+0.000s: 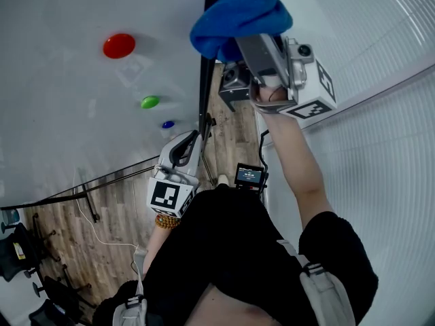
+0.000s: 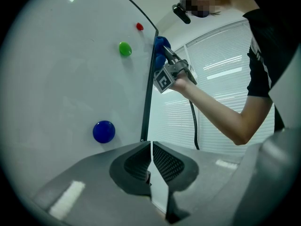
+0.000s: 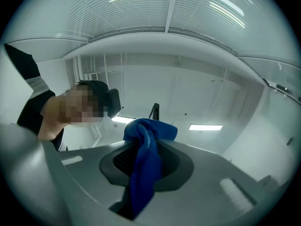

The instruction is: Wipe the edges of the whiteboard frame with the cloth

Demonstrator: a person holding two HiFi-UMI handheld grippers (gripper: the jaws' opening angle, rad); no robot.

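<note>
Holding the blue cloth [image 1: 238,15] clamped in the right gripper [image 1: 246,46], I have it up against the dark frame [image 1: 205,94] that runs along the edge of the whiteboard [image 1: 68,114]. In the right gripper view the cloth is bunched between the jaws, with a fold spilling down over them. My left gripper [image 1: 185,148] sits lower, just beside the same stretch of frame. Its jaws are drawn together with only a hairline slit and nothing between them. On the board's white face I see a red magnet [image 1: 119,45] farthest up, a green magnet [image 1: 150,102] below it, and a blue magnet [image 1: 168,124] nearest the left gripper. White blinds [image 1: 380,46] lie beyond the frame.
</note>
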